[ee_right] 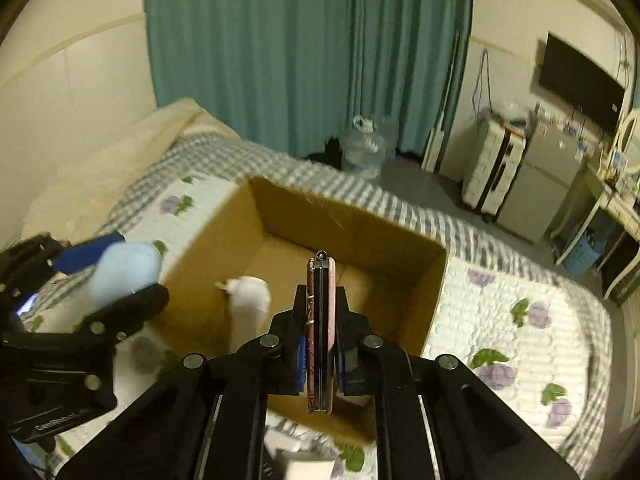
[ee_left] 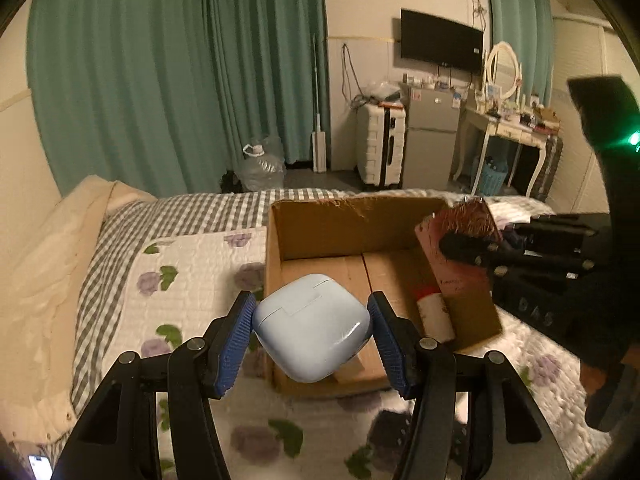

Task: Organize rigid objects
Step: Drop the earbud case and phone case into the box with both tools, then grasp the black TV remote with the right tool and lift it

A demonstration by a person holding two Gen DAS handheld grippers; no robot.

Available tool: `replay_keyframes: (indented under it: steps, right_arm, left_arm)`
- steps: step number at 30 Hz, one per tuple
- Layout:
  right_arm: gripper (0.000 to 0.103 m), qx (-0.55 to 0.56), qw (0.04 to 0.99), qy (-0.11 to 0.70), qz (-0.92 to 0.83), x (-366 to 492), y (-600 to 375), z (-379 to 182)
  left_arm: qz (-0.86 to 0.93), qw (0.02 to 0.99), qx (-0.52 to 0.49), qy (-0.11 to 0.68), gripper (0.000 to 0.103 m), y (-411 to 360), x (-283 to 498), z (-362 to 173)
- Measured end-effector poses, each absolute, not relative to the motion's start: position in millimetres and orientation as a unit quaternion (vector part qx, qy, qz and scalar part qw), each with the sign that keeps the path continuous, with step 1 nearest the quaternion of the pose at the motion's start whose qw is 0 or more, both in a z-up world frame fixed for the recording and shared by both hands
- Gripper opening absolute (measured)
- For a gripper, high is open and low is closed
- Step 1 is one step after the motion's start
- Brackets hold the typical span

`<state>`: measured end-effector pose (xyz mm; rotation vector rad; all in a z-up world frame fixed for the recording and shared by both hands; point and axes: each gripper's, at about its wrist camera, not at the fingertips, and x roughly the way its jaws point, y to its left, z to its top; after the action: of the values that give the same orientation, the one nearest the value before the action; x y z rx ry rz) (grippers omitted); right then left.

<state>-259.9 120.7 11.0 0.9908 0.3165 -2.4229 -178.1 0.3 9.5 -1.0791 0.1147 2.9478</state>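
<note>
Cardboard box [ee_left: 316,228] holds a white bottle [ee_left: 434,312] on floral quilt [ee_left: 192,280].

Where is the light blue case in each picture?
Left wrist view: the light blue case sits bottom centre, squeezed between the left tongs.
Right wrist view: the case is at the left edge, blurry, in the same tongs.
Shared landmark: the cardboard box on the bed, just behind the case.

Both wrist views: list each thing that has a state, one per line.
left gripper: shut on the blue case.
blue case: lid closed, held above the box's near edge.
right gripper: shut on the pink flat case.
pink flat case: held on edge over the box.
cardboard box: open-topped.
</note>
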Motion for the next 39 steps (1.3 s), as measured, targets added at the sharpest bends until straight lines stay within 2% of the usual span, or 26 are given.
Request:
replay_keyframes:
  steps: [7, 16, 17, 20, 25, 31, 36, 39]
  right_arm:
    - [0.010, 0.407, 0.234, 0.121, -0.874, -302, 123, -37]
    - [0.010, 0.417, 0.228, 0.114, -0.872, -308, 121, -51]
    - [0.012, 0.412, 0.228, 0.112, -0.875, -306, 123, -48]
    - [0.045, 0.386, 0.214, 0.094, -0.892, -298, 134, -29]
    - [0.048, 0.362, 0.202, 0.066, -0.907, -281, 162, -1]
    - [0.058, 0.343, 0.187, 0.049, -0.919, -263, 194, 19]
    - [0.079, 0.327, 0.176, 0.056, -0.927, -258, 209, 21]
    - [0.081, 0.321, 0.174, 0.051, -0.930, -255, 214, 26]
  left_arm:
    - [0.928, 0.010, -0.370, 0.049, 0.059, 20, -229, -25]
    - [0.922, 0.015, -0.385, 0.040, 0.059, 20, -234, -42]
    - [0.923, 0.016, -0.383, 0.040, 0.059, 19, -233, -41]
    - [0.925, 0.016, -0.378, 0.040, 0.059, 19, -229, -33]
    - [0.929, 0.022, -0.367, 0.041, 0.059, 25, -222, -18]
    - [0.931, 0.025, -0.361, 0.043, 0.063, 38, -227, -18]
    - [0.931, 0.005, -0.362, 0.044, 0.065, 40, -232, -21]
    - [0.933, -0.001, -0.356, 0.047, 0.065, 40, -227, -14]
